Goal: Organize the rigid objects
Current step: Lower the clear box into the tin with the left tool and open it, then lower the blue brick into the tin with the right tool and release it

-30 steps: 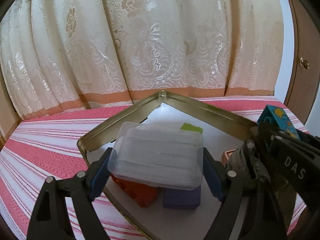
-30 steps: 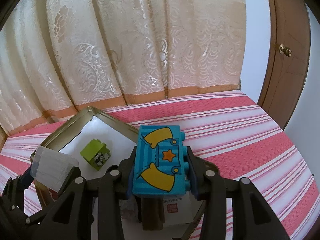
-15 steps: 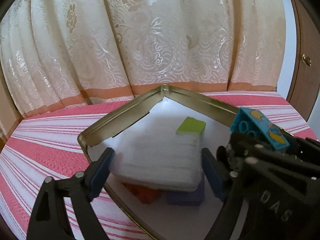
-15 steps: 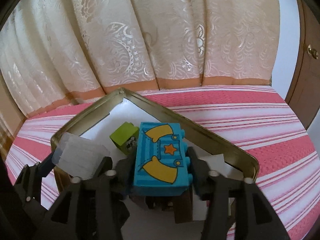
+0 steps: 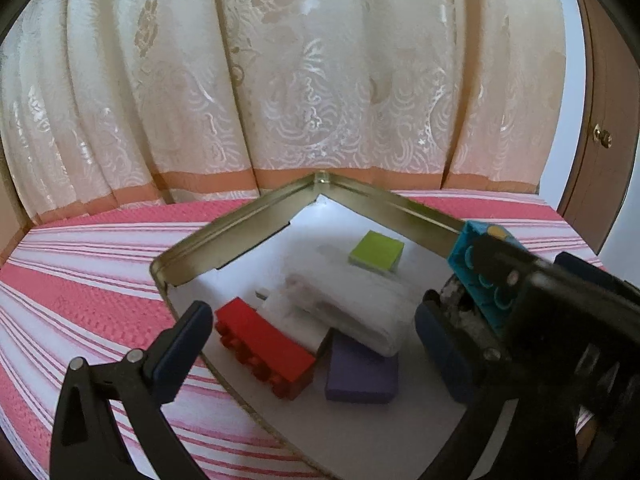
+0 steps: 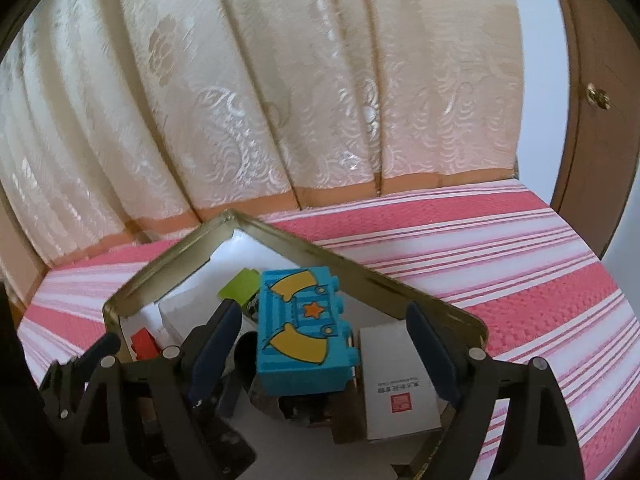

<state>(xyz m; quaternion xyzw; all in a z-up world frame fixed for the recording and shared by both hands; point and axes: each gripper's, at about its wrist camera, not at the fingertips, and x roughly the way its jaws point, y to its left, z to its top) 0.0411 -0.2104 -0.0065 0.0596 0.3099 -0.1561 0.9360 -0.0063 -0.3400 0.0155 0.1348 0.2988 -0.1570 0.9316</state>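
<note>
A gold metal tin [image 5: 256, 216] [image 6: 168, 260] lies on the striped cloth. In it are a red brick [image 5: 264, 348], a purple block [image 5: 360, 376], a green block [image 5: 376, 250] and a clear plastic box [image 5: 344, 304], blurred, resting on the red and purple pieces. My left gripper [image 5: 312, 344] is open and empty above them. My right gripper [image 6: 324, 344] is open; the blue star brick [image 6: 304, 328] sits free between its fingers, resting on things in the tin, and shows in the left wrist view [image 5: 480, 272].
A white card box [image 6: 396, 376] lies in the tin by the blue brick. The pink and white striped cloth [image 6: 500, 256] covers the table. A cream curtain [image 5: 280, 80] hangs behind. A brown door [image 6: 592, 100] stands at the right.
My left gripper has opened and let the clear box drop into the tin. My right gripper has moved over the tin and opened, letting go of the blue brick.
</note>
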